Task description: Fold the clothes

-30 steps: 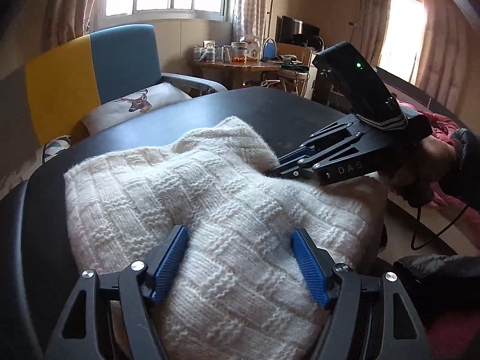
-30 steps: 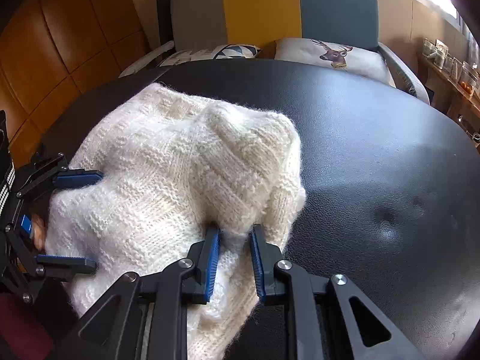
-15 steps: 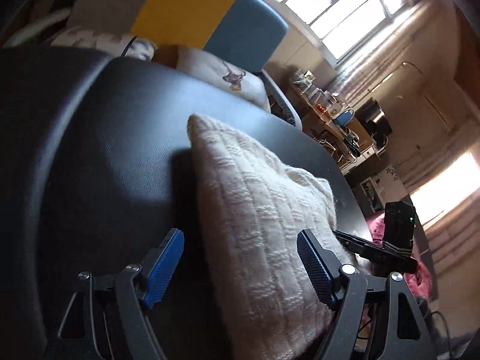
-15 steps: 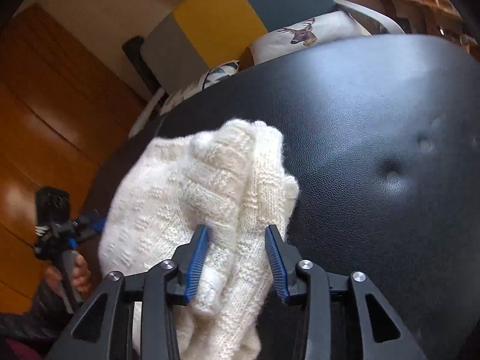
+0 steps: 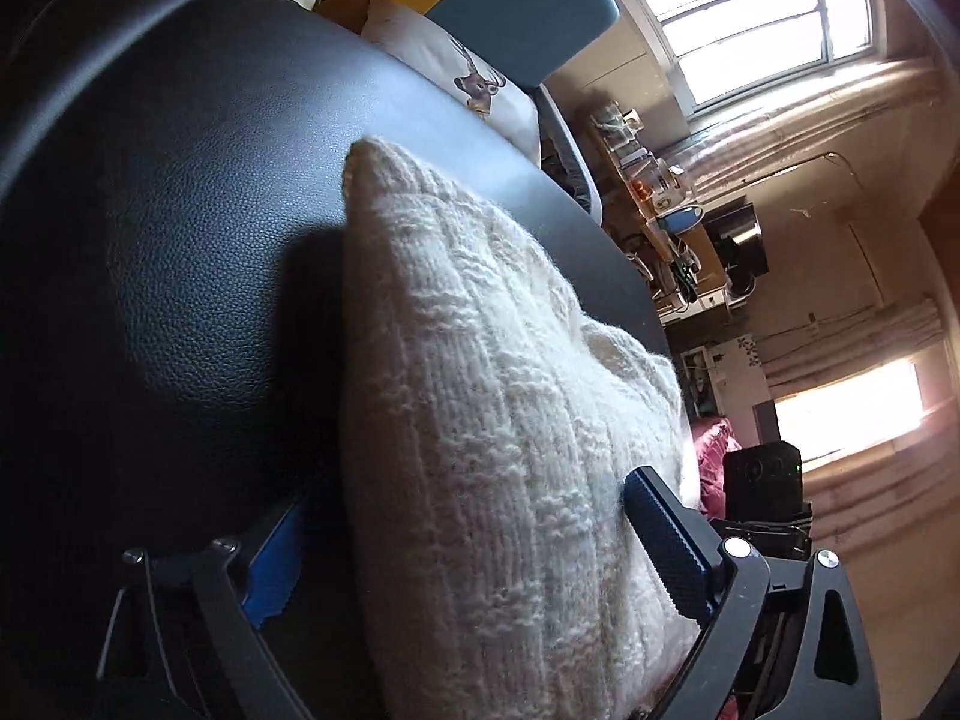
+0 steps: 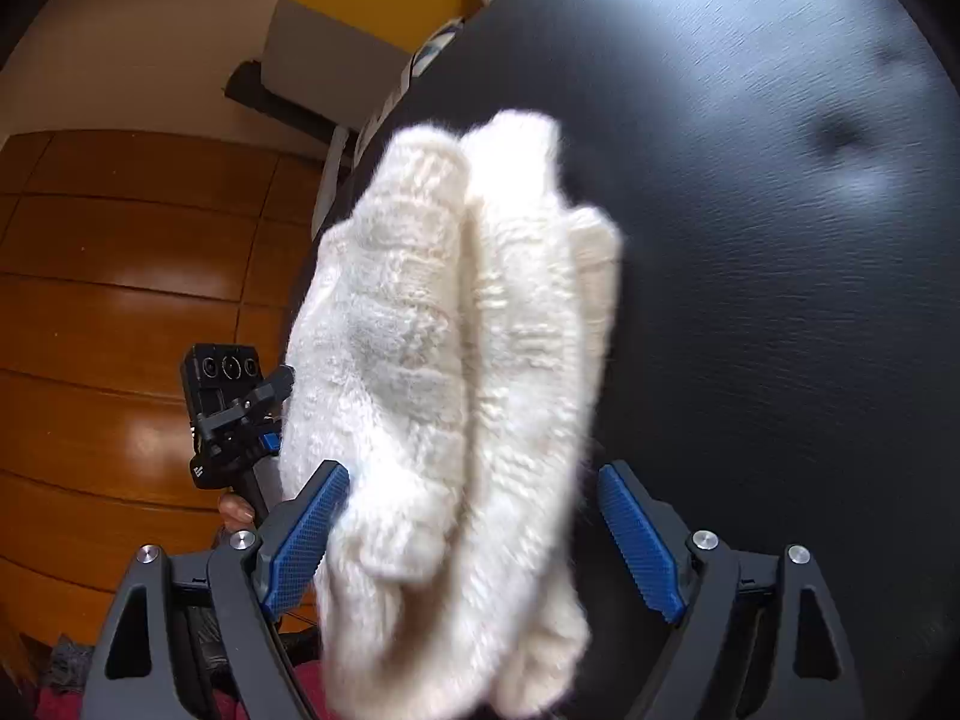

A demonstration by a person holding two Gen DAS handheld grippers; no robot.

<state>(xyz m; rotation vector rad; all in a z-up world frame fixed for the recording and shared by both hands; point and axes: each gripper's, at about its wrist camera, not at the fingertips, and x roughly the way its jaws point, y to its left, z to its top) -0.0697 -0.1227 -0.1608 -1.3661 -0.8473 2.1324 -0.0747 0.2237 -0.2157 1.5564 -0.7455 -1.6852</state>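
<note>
- The left gripper (image 5: 462,552) is seen with its jaws opening, already about as wide as they go. The folded knit sits between the blue pads; the right pad looks like it's brushing the wool, but nothing is being squeezed.
- Same deal for the right gripper (image 6: 474,534): jaws opening wide, the bundle's near end is framed between the pads, and a clear gap is left on the right side. No real grip can be made out.
- The white sweater (image 5: 480,390) is found folded into a thick, chunky bundle, resting on the black leather table (image 5: 180,210) toward its near edge. In the right wrist view two or three stacked layers can be counted at the end of the sweater (image 6: 456,324).
- Handling guess: it's probably light, very soft and squashy, not slippery thanks to the fuzzy yarn. Loose layers could be expected to flop open or snag on the pad ridges.
- A hold is best taken at both short ends, through all layers at once, close to the folded edge, so the stack gets lifted as one piece.
- Farther off, a colour-block chair (image 5: 522,6) with a deer cushion (image 5: 468,84) is visible past the table's far side.
</note>
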